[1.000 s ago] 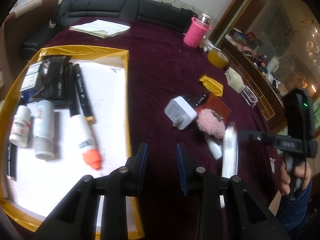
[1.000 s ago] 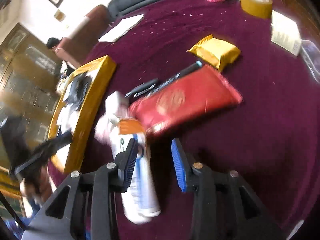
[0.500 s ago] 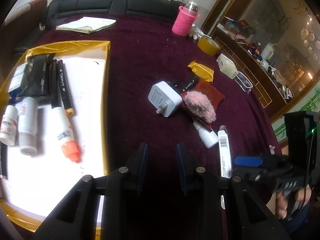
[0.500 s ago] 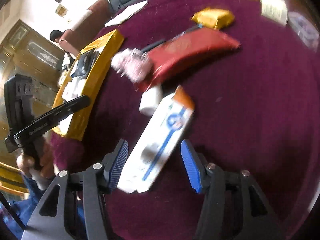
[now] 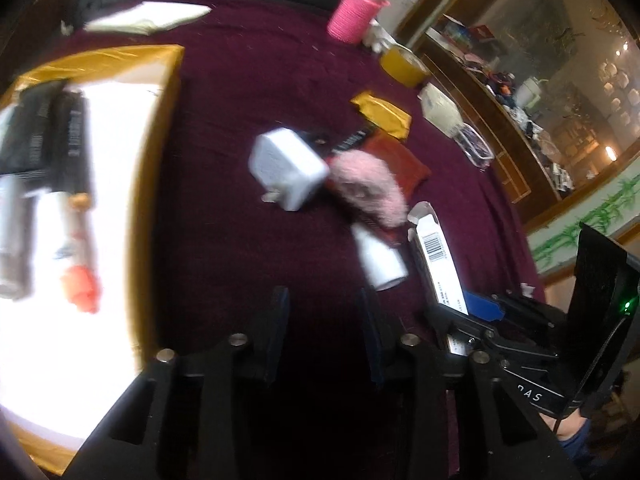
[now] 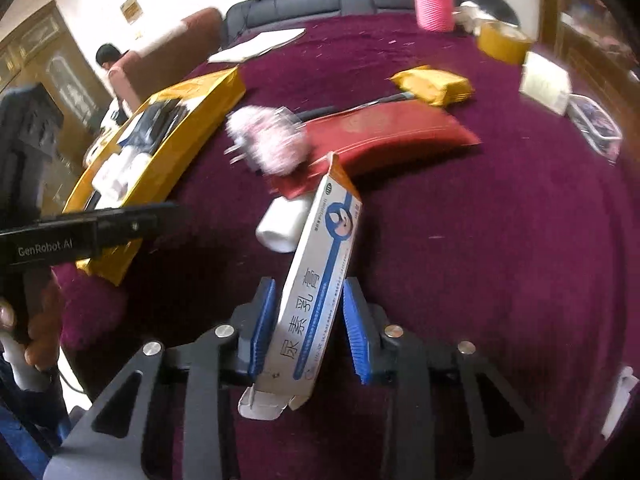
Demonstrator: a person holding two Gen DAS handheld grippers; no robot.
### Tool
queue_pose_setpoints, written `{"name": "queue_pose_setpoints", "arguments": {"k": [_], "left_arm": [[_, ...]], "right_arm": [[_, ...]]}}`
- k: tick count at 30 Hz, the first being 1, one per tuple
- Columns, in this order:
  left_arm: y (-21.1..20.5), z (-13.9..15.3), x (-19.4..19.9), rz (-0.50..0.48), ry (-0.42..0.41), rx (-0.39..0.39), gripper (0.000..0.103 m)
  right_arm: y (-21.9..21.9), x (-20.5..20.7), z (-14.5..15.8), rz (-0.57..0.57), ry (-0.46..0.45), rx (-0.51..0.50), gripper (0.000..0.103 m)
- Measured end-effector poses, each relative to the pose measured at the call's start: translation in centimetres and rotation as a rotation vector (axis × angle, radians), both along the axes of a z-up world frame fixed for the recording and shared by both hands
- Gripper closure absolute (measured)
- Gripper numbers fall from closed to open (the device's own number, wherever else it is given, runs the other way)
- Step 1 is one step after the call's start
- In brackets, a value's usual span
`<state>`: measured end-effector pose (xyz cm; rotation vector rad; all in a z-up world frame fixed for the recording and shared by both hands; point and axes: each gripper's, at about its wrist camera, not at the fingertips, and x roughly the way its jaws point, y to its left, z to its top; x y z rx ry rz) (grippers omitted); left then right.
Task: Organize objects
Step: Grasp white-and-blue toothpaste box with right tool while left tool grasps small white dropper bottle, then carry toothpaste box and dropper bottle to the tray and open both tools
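Observation:
My right gripper (image 6: 308, 320) is shut on a long white and blue ointment box (image 6: 320, 280), whose far end tilts up over the maroon table; it also shows in the left wrist view (image 5: 436, 260). My left gripper (image 5: 324, 320) is open and empty above the cloth, beside the gold-edged tray (image 5: 156, 128) that holds markers and bottles. A white charger (image 5: 286, 168), a pink fluffy thing (image 5: 368, 188), a small white bottle (image 5: 380, 260) and a red booklet (image 6: 392, 132) lie ahead.
A pink cup (image 5: 354, 16), a yellow tape roll (image 5: 402, 64), a gold packet (image 5: 384, 114) and a white box (image 5: 440, 110) lie at the far right. Papers (image 5: 148, 18) lie at the far edge by a black sofa. A wooden cabinet stands right.
My right gripper, open around the lying box half a second ago, has closed on it and raised it. My left gripper has moved right and closer to the charger.

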<state>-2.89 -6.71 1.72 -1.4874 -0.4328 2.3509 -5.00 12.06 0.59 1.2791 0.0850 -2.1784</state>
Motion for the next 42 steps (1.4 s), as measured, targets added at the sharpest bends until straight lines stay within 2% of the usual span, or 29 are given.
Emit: {"name": "queue_pose_setpoints", "arguments": {"k": [4,5,6,8,11,17,18,19,20,22,26,34,42], "left_arm": [[2.5,-0.3,-1.4,-0.034,-0.033,-0.015,0.071],[3.2,-0.5,-1.7,-0.040,-0.044,-0.021,0.071],[3.7,-0.6,-1.9,-0.047,-0.048,-0.025,0.070],[4.7,-0.8,-2.4,-0.057,-0.053,-0.047,0.058],[5.7,-1.1,-3.1,-0.057,-0.050,-0.076,0.051],[7.1,-1.1,-4.1,-0.045,-0.013,-0.171,0.051],[7.2,-1.1,-4.3,-0.042,-0.006,-0.182,0.052],[7.4,-1.1,-4.3,-0.038,0.001,-0.201,0.059],[7.5,-1.1,-4.3,-0.034,0.009,-0.223,0.076],[7.8,-1.4,-3.9,-0.055,0.019,-0.250,0.085],[7.8,-1.3,-1.7,-0.106,0.073,-0.303,0.086],[6.6,-1.3,1.0,-0.151,0.121,-0.316,0.084],[5.7,0.1,1.9,-0.152,0.165,-0.243,0.086]], "right_arm": [[2.3,-0.2,0.1,-0.048,0.003,-0.031,0.075],[2.7,-0.1,0.2,-0.059,0.007,-0.033,0.085],[3.1,-0.2,0.2,-0.071,0.016,-0.023,0.087],[4.1,-0.2,0.2,-0.091,0.011,-0.036,0.087],[5.3,-0.5,0.1,-0.100,-0.012,-0.080,0.087],[5.2,-0.6,-0.5,-0.081,-0.023,-0.094,0.086],[5.2,-0.7,-0.7,-0.082,-0.026,-0.093,0.086],[5.3,-0.7,-0.9,-0.082,-0.030,-0.101,0.086],[5.4,-0.7,-1.1,-0.084,-0.033,-0.104,0.086],[5.4,-0.7,-1.3,-0.084,-0.038,-0.108,0.086],[5.6,-0.8,-1.4,-0.084,-0.042,-0.103,0.085],[5.2,-0.6,-1.5,-0.081,-0.007,-0.058,0.088],[6.9,-0.4,-0.7,-0.145,-0.016,-0.125,0.089]]}}
